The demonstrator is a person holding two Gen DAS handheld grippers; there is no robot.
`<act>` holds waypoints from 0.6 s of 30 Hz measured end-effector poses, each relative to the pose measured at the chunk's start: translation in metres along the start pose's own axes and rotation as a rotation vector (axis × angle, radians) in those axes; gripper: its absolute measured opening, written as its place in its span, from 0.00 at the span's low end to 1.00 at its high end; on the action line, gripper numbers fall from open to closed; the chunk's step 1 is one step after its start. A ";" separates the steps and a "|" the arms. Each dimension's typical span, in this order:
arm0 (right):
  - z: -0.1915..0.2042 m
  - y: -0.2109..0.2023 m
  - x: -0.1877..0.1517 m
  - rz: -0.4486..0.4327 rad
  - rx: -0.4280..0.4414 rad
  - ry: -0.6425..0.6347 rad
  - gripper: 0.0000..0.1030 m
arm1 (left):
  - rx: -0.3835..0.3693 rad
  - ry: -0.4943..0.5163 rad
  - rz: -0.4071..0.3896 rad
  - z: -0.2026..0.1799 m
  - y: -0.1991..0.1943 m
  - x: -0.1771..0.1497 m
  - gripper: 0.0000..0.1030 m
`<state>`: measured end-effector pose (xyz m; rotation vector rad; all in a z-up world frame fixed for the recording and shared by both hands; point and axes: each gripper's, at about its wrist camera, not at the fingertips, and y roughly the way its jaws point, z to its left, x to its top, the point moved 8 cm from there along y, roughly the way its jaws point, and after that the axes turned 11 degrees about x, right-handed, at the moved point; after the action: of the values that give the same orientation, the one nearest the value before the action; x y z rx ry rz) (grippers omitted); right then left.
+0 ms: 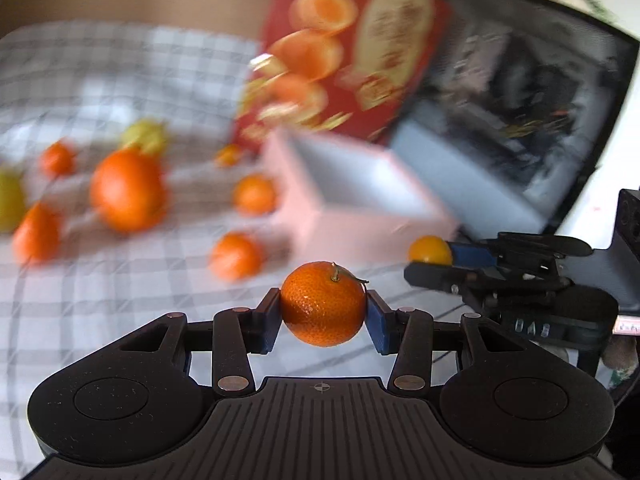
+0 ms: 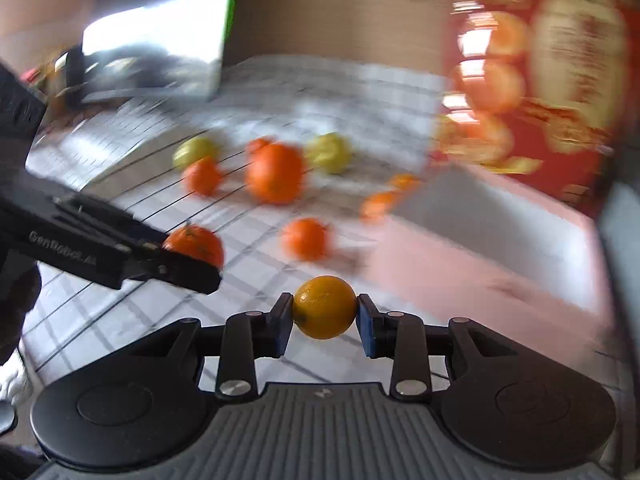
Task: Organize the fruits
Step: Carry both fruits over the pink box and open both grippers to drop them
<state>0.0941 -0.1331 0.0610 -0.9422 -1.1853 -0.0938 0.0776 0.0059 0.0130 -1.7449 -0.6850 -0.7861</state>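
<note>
Both claws loaded, pink box dead ahead.

Left gripper (image 1: 323, 304) pinching a stemmed mandarin (image 1: 323, 303), right gripper (image 2: 325, 307) pinching a smaller yellow-orange citrus (image 2: 325, 306), pads tight on both, both carried clear of the checked cloth (image 1: 80, 312). Open pink box (image 1: 352, 196) just beyond and slightly right of the left claw, ahead-right of the right one; right claw looks nearer. Round fruit, so no long axis to fuss over. Loose on the cloth ahead-left: one big orange (image 1: 128, 190), maybe five small mandarins and two yellow-green fruits, heavy blur though. One red carton (image 1: 344, 52) behind the box.
</note>
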 end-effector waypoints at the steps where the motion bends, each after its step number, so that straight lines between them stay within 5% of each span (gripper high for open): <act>1: -0.010 -0.013 0.008 -0.028 -0.023 0.022 0.32 | -0.028 0.018 -0.017 -0.012 0.002 0.012 0.48; 5: -0.052 -0.040 0.046 -0.090 -0.130 0.089 0.32 | -0.075 0.054 -0.072 -0.045 0.015 0.068 0.48; 9: -0.099 -0.044 0.092 -0.115 -0.205 0.166 0.32 | -0.105 -0.019 -0.126 -0.056 0.038 0.138 0.48; 12: -0.125 -0.027 0.107 -0.077 -0.260 0.160 0.32 | -0.132 -0.090 -0.077 -0.055 0.075 0.169 0.48; 15: -0.147 -0.005 0.094 -0.014 -0.285 0.195 0.42 | -0.028 -0.009 0.048 -0.058 0.122 0.157 0.48; 18: -0.157 0.008 0.069 0.024 -0.234 0.293 0.46 | -0.045 0.013 0.053 -0.054 0.134 0.137 0.48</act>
<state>0.2435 -0.2050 0.1042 -1.1054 -0.9035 -0.3463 0.2553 -0.0738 0.0551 -1.7902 -0.6141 -0.7808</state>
